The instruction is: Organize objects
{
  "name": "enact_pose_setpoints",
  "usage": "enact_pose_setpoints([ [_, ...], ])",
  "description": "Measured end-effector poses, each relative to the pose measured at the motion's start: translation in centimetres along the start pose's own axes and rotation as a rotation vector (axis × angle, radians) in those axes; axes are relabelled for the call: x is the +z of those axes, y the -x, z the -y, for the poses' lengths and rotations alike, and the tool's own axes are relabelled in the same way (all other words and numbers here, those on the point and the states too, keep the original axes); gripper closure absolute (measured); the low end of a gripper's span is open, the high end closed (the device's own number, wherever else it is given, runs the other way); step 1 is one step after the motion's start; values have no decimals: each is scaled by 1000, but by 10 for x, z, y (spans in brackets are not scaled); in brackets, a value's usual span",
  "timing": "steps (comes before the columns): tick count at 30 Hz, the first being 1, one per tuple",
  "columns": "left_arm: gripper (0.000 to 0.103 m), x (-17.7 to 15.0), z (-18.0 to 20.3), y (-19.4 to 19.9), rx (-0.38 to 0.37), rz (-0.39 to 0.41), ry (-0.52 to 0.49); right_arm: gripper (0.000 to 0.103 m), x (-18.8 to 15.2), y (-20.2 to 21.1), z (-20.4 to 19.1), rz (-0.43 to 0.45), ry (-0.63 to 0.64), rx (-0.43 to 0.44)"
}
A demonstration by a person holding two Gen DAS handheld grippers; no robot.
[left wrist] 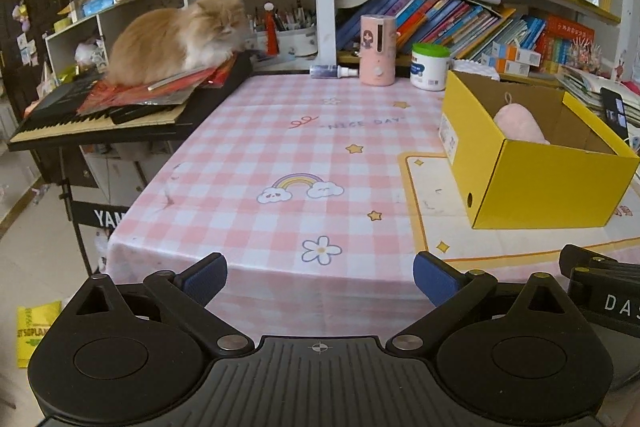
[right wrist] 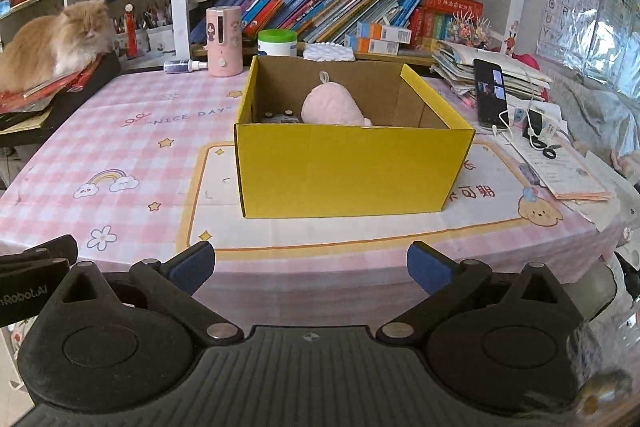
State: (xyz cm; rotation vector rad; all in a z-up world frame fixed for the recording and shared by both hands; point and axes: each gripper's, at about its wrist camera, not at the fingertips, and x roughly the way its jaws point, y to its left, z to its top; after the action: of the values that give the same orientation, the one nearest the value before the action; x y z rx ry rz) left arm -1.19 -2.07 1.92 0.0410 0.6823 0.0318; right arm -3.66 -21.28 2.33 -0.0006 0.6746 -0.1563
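Observation:
An open yellow cardboard box (right wrist: 352, 167) stands on the pink checked tablecloth (right wrist: 120, 147); in the left wrist view the yellow box (left wrist: 540, 183) is at the right. Inside it lies a pink plush toy (right wrist: 332, 107), also seen as the pink toy (left wrist: 520, 125), beside a small dark object (right wrist: 280, 117). My right gripper (right wrist: 310, 269) hangs wide open above the table's front edge, short of the box, with nothing between its blue pads. My left gripper (left wrist: 320, 279) is likewise open and empty over the front left of the cloth.
A cat (left wrist: 180, 39) lies on papers over a keyboard (left wrist: 100, 119) at the left. A pink dispenser (right wrist: 224, 41), spray bottle (right wrist: 184, 65) and white tub (right wrist: 277, 43) stand at the back before bookshelves. A phone (right wrist: 490, 99), cables and papers crowd the right side.

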Motion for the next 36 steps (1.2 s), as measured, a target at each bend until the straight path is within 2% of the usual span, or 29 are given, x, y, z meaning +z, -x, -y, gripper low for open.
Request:
enact_pose_setpoints([
  [16,2,-6,3,3,-17,-6,-50,0,-10,3,-8,-31,-1,-20],
  [36,2,-6,2,5,4,-23,-43,0,-12,5,-11,-41,5,-30],
])
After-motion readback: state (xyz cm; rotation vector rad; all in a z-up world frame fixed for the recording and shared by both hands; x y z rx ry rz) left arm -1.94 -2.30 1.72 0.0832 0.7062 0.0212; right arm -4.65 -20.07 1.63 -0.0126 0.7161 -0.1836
